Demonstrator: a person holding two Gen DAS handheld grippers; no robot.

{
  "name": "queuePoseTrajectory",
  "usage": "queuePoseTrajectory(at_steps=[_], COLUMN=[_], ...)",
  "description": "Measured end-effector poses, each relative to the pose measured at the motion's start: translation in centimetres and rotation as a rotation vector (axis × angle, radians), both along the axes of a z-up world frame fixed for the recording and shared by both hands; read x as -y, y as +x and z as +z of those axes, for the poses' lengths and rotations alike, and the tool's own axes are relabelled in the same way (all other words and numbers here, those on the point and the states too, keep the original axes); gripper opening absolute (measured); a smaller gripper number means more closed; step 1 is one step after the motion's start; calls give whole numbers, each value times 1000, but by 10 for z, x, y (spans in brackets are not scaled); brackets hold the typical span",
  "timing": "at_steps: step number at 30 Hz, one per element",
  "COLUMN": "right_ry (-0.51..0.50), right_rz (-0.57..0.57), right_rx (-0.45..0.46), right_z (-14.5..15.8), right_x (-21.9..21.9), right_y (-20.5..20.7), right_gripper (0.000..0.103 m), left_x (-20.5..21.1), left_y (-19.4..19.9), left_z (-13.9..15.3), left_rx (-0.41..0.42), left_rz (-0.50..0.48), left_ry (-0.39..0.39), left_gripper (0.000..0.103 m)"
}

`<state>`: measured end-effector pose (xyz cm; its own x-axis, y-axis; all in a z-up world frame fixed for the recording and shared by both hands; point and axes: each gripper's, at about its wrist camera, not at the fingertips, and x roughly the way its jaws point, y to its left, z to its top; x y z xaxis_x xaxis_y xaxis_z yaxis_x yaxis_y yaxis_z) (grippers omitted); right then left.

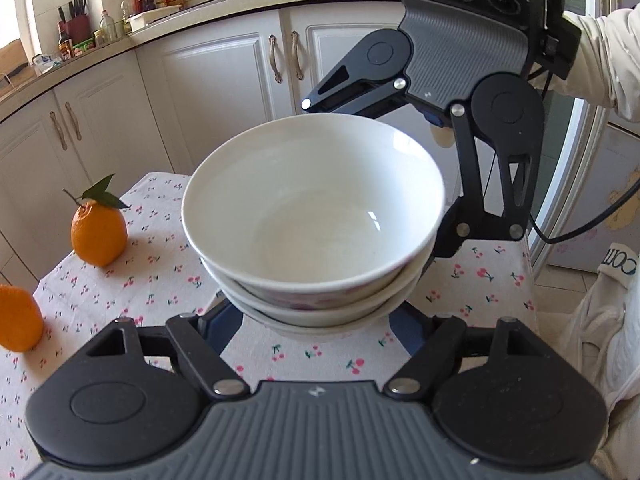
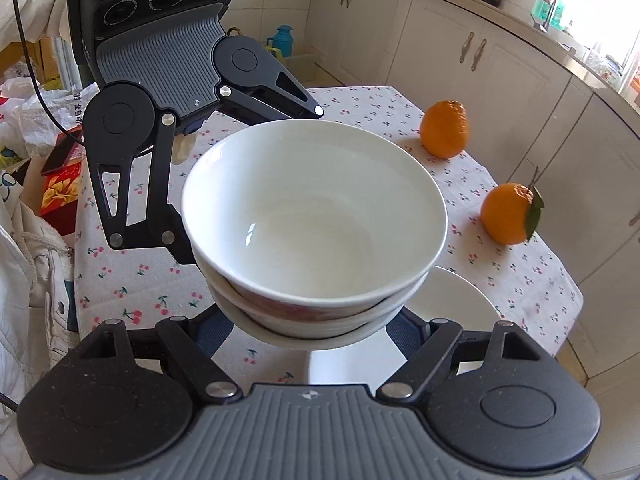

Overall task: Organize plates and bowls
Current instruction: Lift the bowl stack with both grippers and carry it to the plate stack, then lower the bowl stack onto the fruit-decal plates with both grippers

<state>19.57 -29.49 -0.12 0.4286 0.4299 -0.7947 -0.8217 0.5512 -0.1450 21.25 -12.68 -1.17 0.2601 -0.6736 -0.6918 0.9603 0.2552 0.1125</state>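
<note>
While the stack of bowls (image 1: 316, 240) hangs above the table (image 1: 160, 280), clear of the cloth, both tools carry it from opposite sides. The left gripper (image 1: 316, 328) has its jaws spread around the lowest bowl and pressing its sides; the right gripper (image 2: 316, 336) clamps the same bowl likewise. Three white bowls are nested, so the stacking appears done. A white plate (image 2: 452, 300) lies on the table beneath the stack, near two oranges (image 2: 445, 130). Judged remaining: setting the stack down, probably on or beside that plate.
</note>
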Motion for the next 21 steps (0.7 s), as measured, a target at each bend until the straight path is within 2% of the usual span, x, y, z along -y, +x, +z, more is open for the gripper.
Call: queuePoseTrajectory(at_steps=[11, 21], right_ry=[2, 13], right_rz=[-106, -145], right_rx=[-16, -47], right_z=[-21, -34], right_x=[57, 73], right_y=[30, 39], right_gripper=[86, 86], left_x=[56, 69], left_y=[37, 50], left_z=[-18, -29], left_rx=[4, -20], left_rz=[-51, -58], left_ry=[18, 24], left_gripper=[80, 80])
